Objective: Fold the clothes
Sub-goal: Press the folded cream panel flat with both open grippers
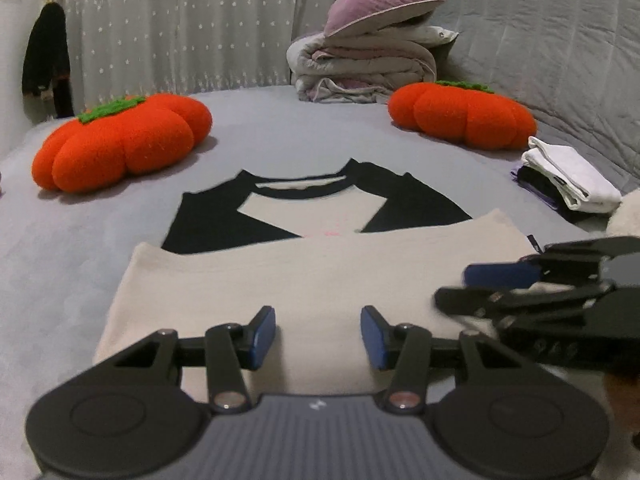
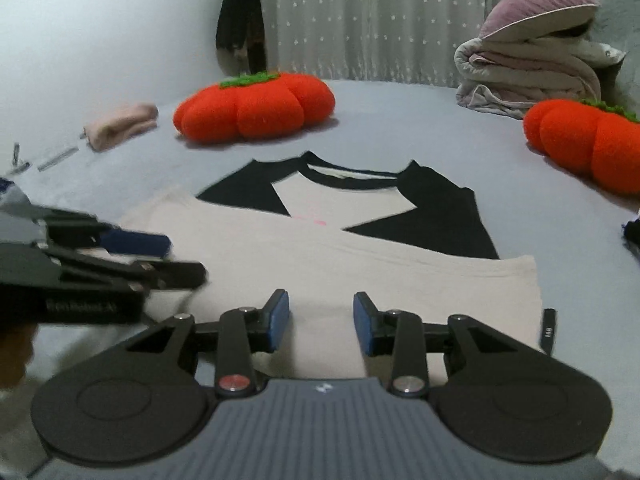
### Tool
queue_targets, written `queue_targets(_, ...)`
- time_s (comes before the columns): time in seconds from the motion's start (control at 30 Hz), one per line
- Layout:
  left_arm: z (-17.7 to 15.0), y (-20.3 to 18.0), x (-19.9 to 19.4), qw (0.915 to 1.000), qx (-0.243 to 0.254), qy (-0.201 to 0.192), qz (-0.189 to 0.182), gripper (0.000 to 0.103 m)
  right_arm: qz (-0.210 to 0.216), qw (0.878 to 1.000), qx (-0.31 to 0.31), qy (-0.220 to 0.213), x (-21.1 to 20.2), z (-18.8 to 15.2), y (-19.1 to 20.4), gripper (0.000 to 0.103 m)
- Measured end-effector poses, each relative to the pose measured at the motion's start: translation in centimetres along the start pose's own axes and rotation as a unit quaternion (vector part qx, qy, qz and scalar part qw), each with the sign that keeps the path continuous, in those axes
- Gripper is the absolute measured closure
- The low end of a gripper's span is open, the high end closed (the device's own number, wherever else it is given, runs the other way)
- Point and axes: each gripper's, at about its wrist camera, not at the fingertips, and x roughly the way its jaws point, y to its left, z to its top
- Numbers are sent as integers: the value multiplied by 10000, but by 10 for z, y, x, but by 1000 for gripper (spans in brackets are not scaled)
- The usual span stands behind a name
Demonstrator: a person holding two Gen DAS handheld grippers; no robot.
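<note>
A cream T-shirt (image 1: 320,276) with black sleeves (image 1: 216,220) lies flat on the grey-blue bed (image 1: 60,248). Its lower half is folded up over the chest, so a cream panel (image 2: 360,272) covers the near part. My left gripper (image 1: 318,334) hovers open over the near edge of that panel, and nothing sits between its blue pads (image 1: 264,332). My right gripper (image 2: 322,320) stands open beside it over the same edge, pads (image 2: 280,320) apart with cloth below them. Each gripper also shows side-on in the other's view: right gripper (image 1: 460,292), left gripper (image 2: 168,264).
Two orange pumpkin cushions (image 1: 120,144) (image 1: 464,114) lie beyond the shirt, left and right. A pile of bedding with a purple pillow (image 1: 368,60) sits at the back by the grey headboard (image 1: 560,40). Folded clothes (image 1: 568,180) are stacked at the right; a pink roll (image 2: 120,124) lies far left.
</note>
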Motion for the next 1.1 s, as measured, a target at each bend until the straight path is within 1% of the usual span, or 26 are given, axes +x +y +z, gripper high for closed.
queue_targets(0.03, -1, -1, 3, 10000, -34, 62, -9, 54, 31, 10000, 32, -6, 1, 0, 2, 66)
queue_targets(0.1, -4, 2, 10, 9998, -163, 143, -19, 54, -48, 9998, -116, 125, 9, -5, 8, 66)
queue_targets(0.2, -6, 6, 15, 9994, -280, 199, -28, 54, -127, 9995, -269, 110, 12, -8, 13, 66)
queue_targets(0.33, -6, 7, 15, 9993, -299, 217, -38, 54, -54, 9997, -222, 112, 11, -9, 7, 67)
queue_targets(0.5, -6, 9, 15, 9992, -317, 225, -48, 54, -220, 9996, -151, -14, 3, -2, 4, 67)
queue_targets(0.63, -6, 9, 15, 9993, -303, 233, -56, 54, -287, 9995, -25, 160, 13, -7, -8, 67)
queue_targets(0.73, -4, 17, 14, 9986, -436, 251, -155, 54, -237, 9996, -78, 164, 12, -6, -12, 65)
queue_targets(0.87, 1, 37, 9, 9956, -837, 229, -344, 56, -242, 9993, 247, 119, 4, -2, -31, 65)
queue_targets(0.93, 2, 45, 7, 9949, -939, 184, -307, 56, -296, 9984, 463, 139, 0, -1, -44, 65)
queue_targets(1.0, 1, 53, 11, 9944, -1023, 199, -192, 56, -437, 9971, 580, 233, 3, -2, -51, 65)
queue_targets(1.07, -1, 57, 14, 9934, -1109, 190, -209, 56, -506, 9963, 637, 280, 6, -3, -56, 65)
queue_targets(1.1, -1, 57, 14, 9939, -1071, 177, -191, 56, -520, 9962, 635, 288, 7, -4, -56, 65)
